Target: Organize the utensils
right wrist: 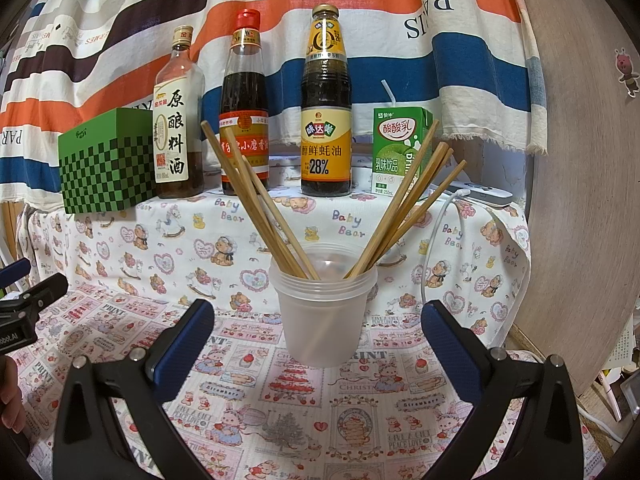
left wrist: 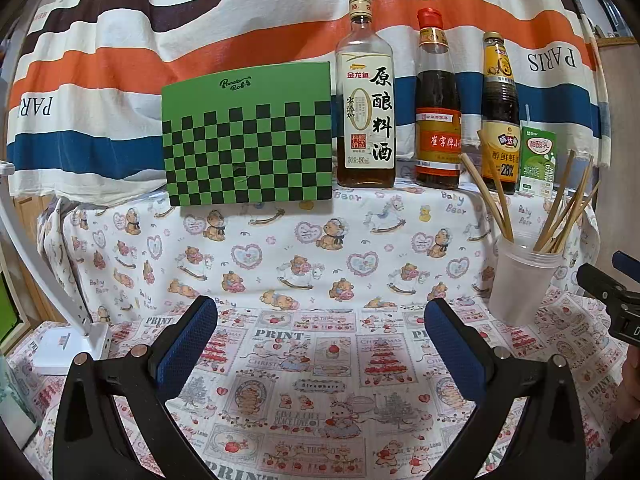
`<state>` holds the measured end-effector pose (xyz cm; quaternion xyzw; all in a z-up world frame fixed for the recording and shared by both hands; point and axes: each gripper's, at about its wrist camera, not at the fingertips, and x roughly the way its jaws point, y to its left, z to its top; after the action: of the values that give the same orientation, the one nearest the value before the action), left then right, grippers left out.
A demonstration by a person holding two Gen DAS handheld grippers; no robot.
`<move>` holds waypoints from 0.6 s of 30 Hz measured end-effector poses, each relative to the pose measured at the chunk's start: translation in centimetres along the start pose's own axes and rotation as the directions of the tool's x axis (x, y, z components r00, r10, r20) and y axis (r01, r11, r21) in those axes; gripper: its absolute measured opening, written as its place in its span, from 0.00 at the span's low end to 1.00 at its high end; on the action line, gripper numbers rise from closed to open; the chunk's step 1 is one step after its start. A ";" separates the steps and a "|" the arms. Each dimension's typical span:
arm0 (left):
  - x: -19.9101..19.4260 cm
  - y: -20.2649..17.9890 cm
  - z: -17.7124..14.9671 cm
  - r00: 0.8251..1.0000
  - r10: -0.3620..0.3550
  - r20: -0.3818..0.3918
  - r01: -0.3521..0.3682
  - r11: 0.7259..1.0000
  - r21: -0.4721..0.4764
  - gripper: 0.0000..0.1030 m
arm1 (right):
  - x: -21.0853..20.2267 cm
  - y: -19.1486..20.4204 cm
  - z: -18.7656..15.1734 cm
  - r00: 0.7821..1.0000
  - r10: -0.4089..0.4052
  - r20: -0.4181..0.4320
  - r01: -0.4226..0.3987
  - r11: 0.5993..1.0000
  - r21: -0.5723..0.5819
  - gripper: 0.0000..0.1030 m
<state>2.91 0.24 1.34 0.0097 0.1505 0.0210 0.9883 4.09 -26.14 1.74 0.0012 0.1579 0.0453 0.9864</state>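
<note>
A translucent plastic cup (right wrist: 323, 320) stands on the patterned cloth and holds several wooden chopsticks (right wrist: 256, 204), fanned out to left and right. My right gripper (right wrist: 318, 344) is open, and the cup stands between and just beyond its blue-padded fingers. In the left wrist view the same cup (left wrist: 520, 284) and chopsticks (left wrist: 560, 212) are at the right. My left gripper (left wrist: 320, 344) is open over bare cloth with nothing between its fingers. The right gripper (left wrist: 612, 296) shows at that view's right edge.
On a raised shelf behind stand a green checkered box (left wrist: 248, 136), three sauce bottles (left wrist: 366, 112) and a green drink carton (left wrist: 538, 160). A white lamp base (left wrist: 68, 344) sits at the left. A white cable (right wrist: 436, 236) and a wooden board (right wrist: 580, 200) are at the right.
</note>
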 end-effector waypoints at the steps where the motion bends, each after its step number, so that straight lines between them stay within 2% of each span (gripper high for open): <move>1: 0.0 0.0 0.0 1.000 0.000 0.000 0.000 1.000 0.000 1.00 | 0.0 0.0 0.0 1.000 0.000 0.000 0.000 1.000 0.000 1.00; 18: 0.0 -0.1 -0.1 1.000 -0.003 -0.004 0.003 1.000 0.001 1.00 | 0.0 0.0 0.0 1.000 0.001 -0.001 -0.001 1.000 0.000 1.00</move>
<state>2.87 0.18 1.28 0.0099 0.1528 0.0195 0.9880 4.11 -26.15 1.74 0.0010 0.1584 0.0457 0.9863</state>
